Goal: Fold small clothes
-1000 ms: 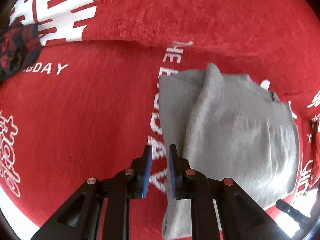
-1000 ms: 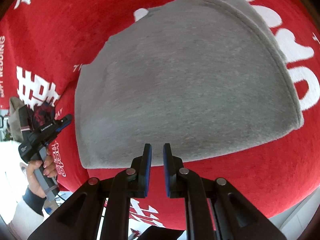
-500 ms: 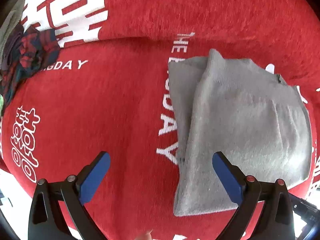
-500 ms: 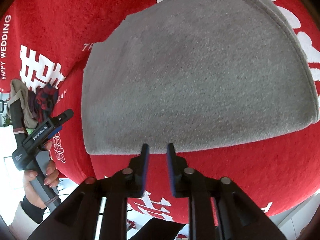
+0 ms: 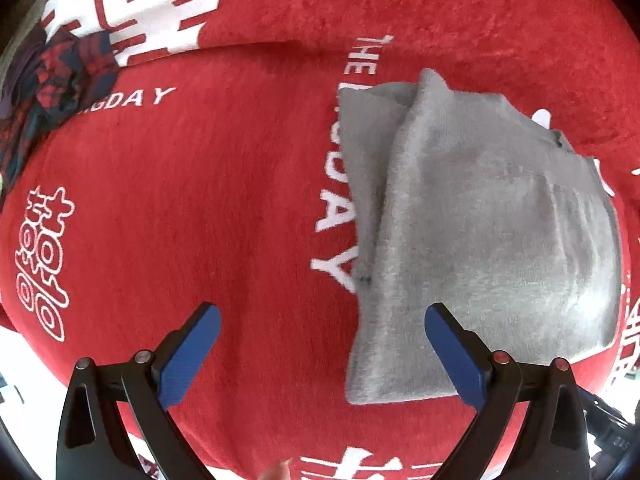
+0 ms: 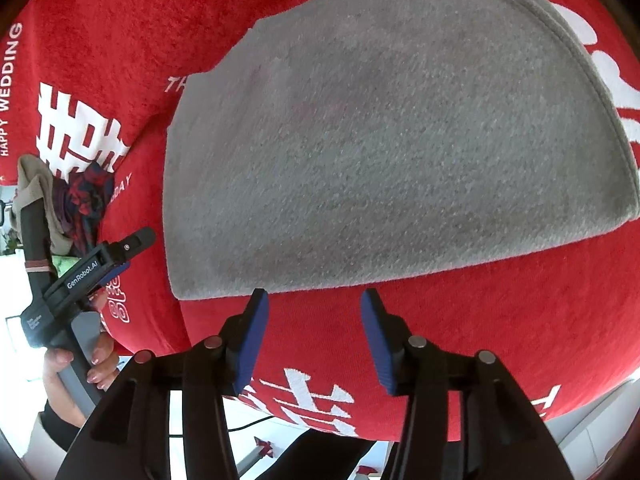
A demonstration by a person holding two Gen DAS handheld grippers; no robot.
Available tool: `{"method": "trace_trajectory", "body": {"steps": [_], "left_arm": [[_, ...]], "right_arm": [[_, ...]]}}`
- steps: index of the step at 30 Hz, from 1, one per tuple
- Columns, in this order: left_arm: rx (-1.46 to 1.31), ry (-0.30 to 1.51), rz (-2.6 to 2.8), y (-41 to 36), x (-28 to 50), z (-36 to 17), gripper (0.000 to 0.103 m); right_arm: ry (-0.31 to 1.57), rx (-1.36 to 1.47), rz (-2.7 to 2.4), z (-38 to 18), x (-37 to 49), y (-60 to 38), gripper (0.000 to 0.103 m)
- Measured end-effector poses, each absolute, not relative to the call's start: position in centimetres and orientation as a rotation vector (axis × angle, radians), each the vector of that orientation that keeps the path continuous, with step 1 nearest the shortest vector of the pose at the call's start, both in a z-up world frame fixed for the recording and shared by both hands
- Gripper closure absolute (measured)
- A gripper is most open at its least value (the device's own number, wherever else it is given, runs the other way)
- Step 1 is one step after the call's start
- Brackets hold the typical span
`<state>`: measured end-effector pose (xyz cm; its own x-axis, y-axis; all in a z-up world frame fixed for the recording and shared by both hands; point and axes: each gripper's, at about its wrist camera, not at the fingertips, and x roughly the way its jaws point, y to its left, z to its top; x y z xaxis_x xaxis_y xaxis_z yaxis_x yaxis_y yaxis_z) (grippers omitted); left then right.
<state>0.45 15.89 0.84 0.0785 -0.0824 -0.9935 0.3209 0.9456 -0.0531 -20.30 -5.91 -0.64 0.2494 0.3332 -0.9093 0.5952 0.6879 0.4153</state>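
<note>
A folded grey garment [image 5: 480, 232] lies flat on the red cloth with white lettering [image 5: 180, 200]; it fills the upper middle of the right wrist view [image 6: 392, 140]. My left gripper [image 5: 320, 316] is open and empty, just above the cloth, with its right finger over the garment's near left corner. My right gripper [image 6: 314, 300] is open and empty, just off the garment's near edge. The left gripper also shows in the right wrist view [image 6: 104, 256], held by a hand.
A pile of other clothes, dark red plaid [image 5: 52, 92] and beige [image 6: 36, 184], sits at the far left of the cloth. The cloth's near edge [image 6: 320, 420] drops off to the floor below the right gripper.
Both grippers have opened, the left first and wide, the right just now. Both have drawn back a little from the garment, which stays lying flat.
</note>
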Motion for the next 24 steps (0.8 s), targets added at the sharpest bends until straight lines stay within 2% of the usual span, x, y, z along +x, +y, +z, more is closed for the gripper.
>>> {"method": "trace_trajectory", "body": {"steps": [10, 24], "left_arm": [[0.242, 1.485, -0.31, 16.5, 0.4, -0.4, 0.001], [0.107, 1.543, -0.337, 20.1, 2.8, -2.2, 0.001]], "right_arm": [[1.334, 0.929, -0.236, -1.3, -21.2, -4.8, 0.051], [1.252, 1.166, -0.179, -4.0, -20.7, -2.9, 0.051]]}}
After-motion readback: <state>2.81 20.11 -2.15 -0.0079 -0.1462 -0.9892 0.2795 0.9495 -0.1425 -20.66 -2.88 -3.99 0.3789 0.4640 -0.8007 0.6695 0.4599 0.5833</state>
